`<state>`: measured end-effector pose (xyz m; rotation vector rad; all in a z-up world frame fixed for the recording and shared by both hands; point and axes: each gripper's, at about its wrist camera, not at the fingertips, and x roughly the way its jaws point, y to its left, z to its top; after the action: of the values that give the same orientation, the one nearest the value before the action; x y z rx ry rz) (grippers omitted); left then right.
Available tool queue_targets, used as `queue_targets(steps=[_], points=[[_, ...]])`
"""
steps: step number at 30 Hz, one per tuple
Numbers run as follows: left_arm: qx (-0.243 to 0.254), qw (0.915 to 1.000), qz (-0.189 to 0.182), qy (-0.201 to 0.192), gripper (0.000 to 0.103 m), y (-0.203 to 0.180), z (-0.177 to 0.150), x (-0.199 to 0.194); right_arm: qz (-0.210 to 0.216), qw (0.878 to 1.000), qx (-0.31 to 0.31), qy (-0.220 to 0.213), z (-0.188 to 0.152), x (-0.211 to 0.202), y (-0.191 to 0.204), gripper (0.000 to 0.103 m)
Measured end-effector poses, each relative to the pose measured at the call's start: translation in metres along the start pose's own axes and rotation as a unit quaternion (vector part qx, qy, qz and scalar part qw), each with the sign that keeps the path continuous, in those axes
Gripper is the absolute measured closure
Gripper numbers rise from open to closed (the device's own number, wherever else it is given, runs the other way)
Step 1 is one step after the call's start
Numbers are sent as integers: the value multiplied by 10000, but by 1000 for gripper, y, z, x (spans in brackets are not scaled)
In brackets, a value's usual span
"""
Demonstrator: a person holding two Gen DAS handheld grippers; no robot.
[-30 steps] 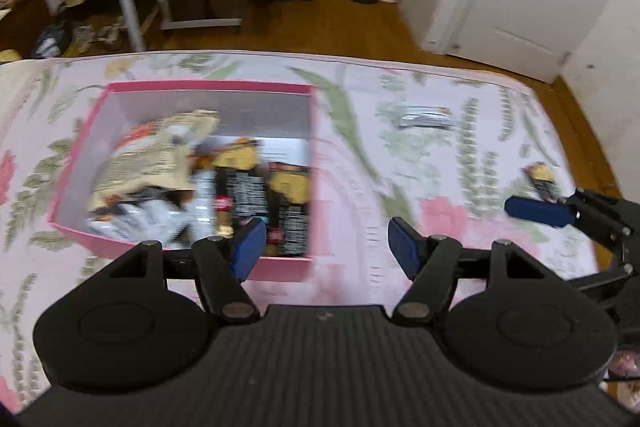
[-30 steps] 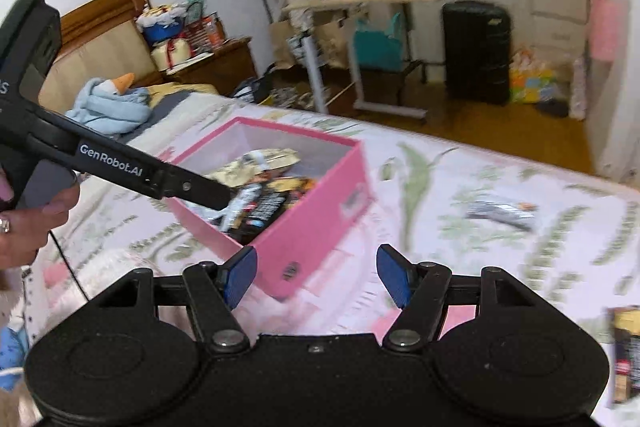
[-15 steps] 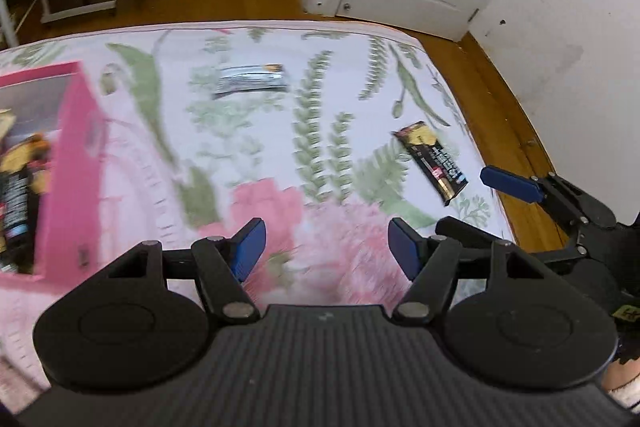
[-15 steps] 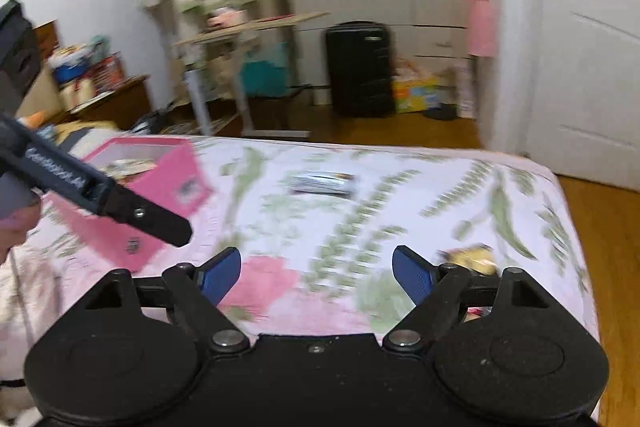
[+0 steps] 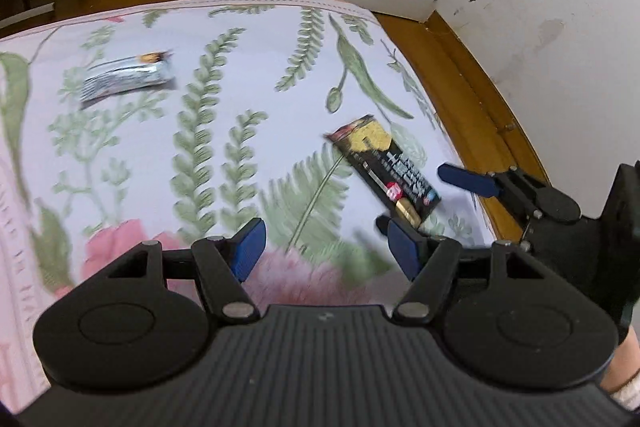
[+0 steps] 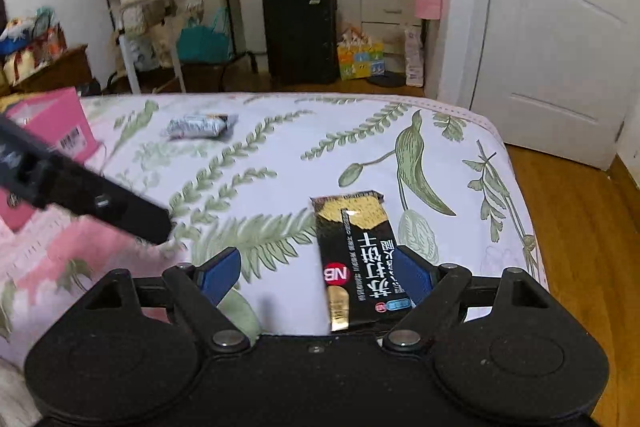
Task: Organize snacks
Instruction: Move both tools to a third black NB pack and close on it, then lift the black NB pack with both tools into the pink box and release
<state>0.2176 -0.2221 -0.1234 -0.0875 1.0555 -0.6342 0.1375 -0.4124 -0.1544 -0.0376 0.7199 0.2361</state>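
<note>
The right gripper (image 6: 316, 277) is standing spread wide over the bed, its jaws having just been opening, and the black and gold snack packet with white lettering and a red round logo (image 6: 356, 259) is lying flat between its blue pads. The right-hand blue pad (image 6: 412, 277) is sitting just beside the packet's long edge; whether it is touching cannot be told, and the left-hand pad is well clear of it, so nothing is being pinched. In the left wrist view the same packet (image 5: 386, 167) is lying slanted near the bed's right edge, with the right gripper (image 5: 420, 205) reaching in around its near end.

The left gripper (image 5: 326, 249) is hanging partly spread above the bedsheet, its blue pads holding nothing and touching nothing. Its black finger (image 6: 120, 211) is showing blurred at the left of the right wrist view.

Further out, a silvery white crinkled snack wrapper (image 6: 198, 126) is lying alone on the white bedsheet printed with green ferns and pink flowers (image 6: 280, 147), well apart from the black packet. The pink cardboard box (image 6: 52, 123) is sitting at the far left of the bed; only its outer wall and a barcode label are showing, so its contents cannot be told.
</note>
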Motion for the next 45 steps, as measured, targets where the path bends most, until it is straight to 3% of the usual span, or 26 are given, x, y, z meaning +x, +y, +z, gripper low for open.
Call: queue_targets(steps=[9, 11, 12, 13, 17, 19, 24, 29, 41, 45], points=[[55, 9995, -293, -105, 36, -28, 13, 67, -2, 9981, 101, 605, -7, 36, -26, 17], [-43, 9996, -267, 99, 36, -26, 14, 83, -105, 9972, 453, 594, -6, 34, -24, 24], [-130, 9992, -318, 190, 36, -24, 14, 87, -74, 9963, 600, 619, -4, 32, -21, 32], [-202, 9986, -437, 199, 38, -21, 13, 89, -38, 9958, 653, 639, -4, 30, -18, 46], [-453, 9953, -734, 443, 44, -12, 7, 83, -102, 9917, 915, 893, -3, 24, -3, 49], [-618, 9921, -932, 564, 47, -6, 0, 75, 129, 9891, 1164, 890, -4, 17, 3, 49], [-512, 9932, -688, 783, 54, 0, -19, 48, 180, 9876, 1203, 997, -7, 1, 37, 50], [-420, 9947, -460, 813, 55, 7, -39, 8, 374, 9875, 1107, 1053, -5, -14, 69, 50], [-649, 9975, 108, 256, 55, 47, -76, -109, 982, 9911, 395, 811, 26, -50, 165, 49], [-766, 9961, 432, 7, 55, 69, -85, -152, 1389, 9883, 104, 621, 41, -54, 201, 49]])
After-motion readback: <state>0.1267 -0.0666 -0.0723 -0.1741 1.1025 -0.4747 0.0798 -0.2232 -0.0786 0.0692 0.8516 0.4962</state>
